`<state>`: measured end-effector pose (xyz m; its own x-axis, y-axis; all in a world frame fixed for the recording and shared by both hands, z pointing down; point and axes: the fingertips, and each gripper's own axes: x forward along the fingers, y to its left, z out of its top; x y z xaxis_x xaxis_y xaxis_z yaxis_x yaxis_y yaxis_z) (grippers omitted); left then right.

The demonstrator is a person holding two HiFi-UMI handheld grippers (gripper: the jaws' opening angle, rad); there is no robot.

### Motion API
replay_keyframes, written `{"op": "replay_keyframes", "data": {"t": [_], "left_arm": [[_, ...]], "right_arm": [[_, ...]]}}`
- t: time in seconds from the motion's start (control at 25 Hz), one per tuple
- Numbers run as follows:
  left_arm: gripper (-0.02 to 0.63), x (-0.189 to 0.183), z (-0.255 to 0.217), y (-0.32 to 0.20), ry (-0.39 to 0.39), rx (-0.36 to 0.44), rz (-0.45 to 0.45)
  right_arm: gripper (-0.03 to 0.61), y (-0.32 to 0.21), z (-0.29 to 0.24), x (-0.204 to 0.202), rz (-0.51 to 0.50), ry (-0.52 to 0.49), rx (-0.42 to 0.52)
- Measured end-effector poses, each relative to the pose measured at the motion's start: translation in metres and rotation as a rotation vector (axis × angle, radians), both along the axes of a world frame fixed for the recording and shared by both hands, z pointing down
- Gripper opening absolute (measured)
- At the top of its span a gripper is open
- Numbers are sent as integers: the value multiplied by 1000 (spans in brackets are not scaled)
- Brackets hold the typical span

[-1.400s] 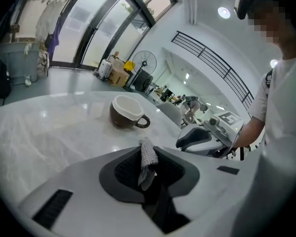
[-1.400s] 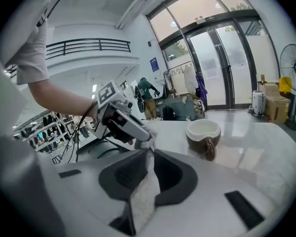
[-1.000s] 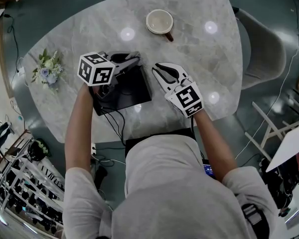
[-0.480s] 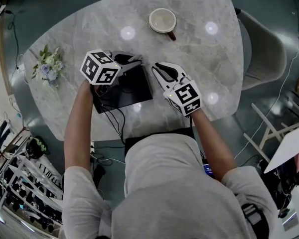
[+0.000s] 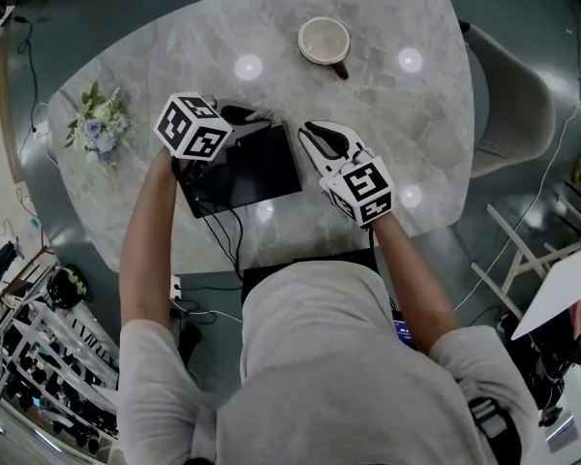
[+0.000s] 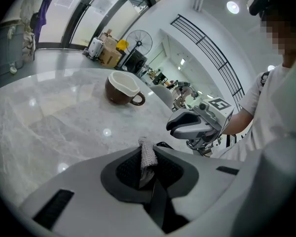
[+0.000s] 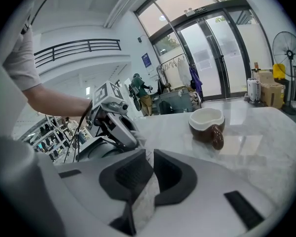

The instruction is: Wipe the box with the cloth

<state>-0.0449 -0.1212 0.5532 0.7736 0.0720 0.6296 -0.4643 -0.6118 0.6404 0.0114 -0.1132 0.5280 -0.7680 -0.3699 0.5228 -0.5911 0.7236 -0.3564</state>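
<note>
Two tongs are pictured over a dark, flat box [image 5: 257,168] at the centre of the marble counter [image 5: 387,95]. A grey cloth [image 6: 147,154] is pinched in the left tongs [image 5: 244,116] at the box's upper edge in the frame. The right tongs [image 5: 312,136] are slightly parted with nothing gripped, just beside the box's right edge. The wiping step is judged to be in hand. Next, the cloth would need to be pressed down and drawn across the lid while the box is steadied.
</note>
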Motion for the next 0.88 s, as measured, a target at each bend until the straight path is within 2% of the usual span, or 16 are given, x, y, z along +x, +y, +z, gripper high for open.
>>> {"op": "replay_keyframes", "data": {"t": [0.36, 0.88], "left_arm": [[61, -31, 3, 11, -63, -5, 31], [60, -64, 7, 24, -78, -37, 105]], "right_arm": [[63, 5, -19, -20, -14, -1, 10], [59, 34, -30, -65, -45, 33, -10]]}}
